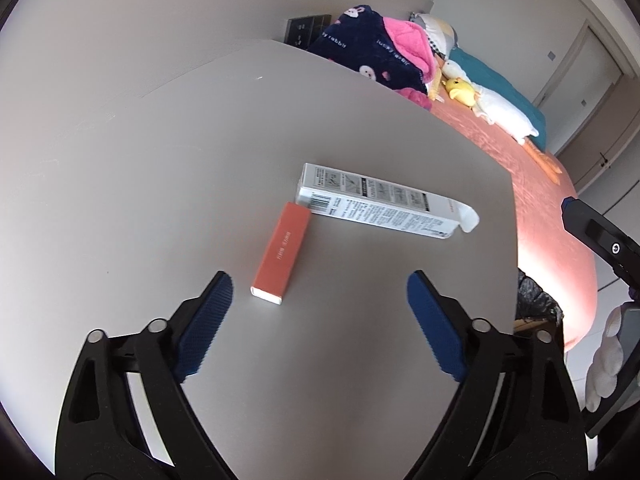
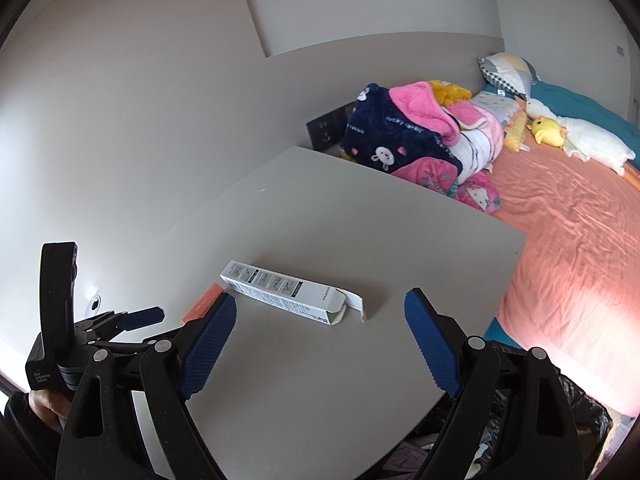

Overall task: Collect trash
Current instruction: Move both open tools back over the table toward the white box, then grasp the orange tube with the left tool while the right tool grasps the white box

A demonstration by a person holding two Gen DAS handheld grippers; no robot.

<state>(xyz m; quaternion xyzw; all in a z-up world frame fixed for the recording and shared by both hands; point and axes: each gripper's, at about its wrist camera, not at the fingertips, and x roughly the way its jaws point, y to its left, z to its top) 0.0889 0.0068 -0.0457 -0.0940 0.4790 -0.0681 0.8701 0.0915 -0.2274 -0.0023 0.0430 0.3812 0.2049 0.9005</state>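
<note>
An orange box (image 1: 280, 254) lies on the grey table (image 1: 160, 184), and a long white carton (image 1: 380, 204) with an open end flap lies just beyond it. My left gripper (image 1: 320, 284) hovers open just short of the orange box, with nothing between its blue pads. In the right wrist view the white carton (image 2: 286, 294) lies ahead of my right gripper (image 2: 320, 304), which is open and empty. Only a corner of the orange box (image 2: 204, 302) shows there, behind the left finger. The left gripper (image 2: 144, 318) appears at the left, held by a hand.
A bed with a pink sheet (image 2: 568, 248) borders the table on the right, piled with blankets (image 2: 416, 136) and plush toys (image 2: 548, 130). A bin lined with a black bag (image 2: 576, 412) sits below the table's right edge. A dark socket panel (image 1: 308, 30) is on the wall.
</note>
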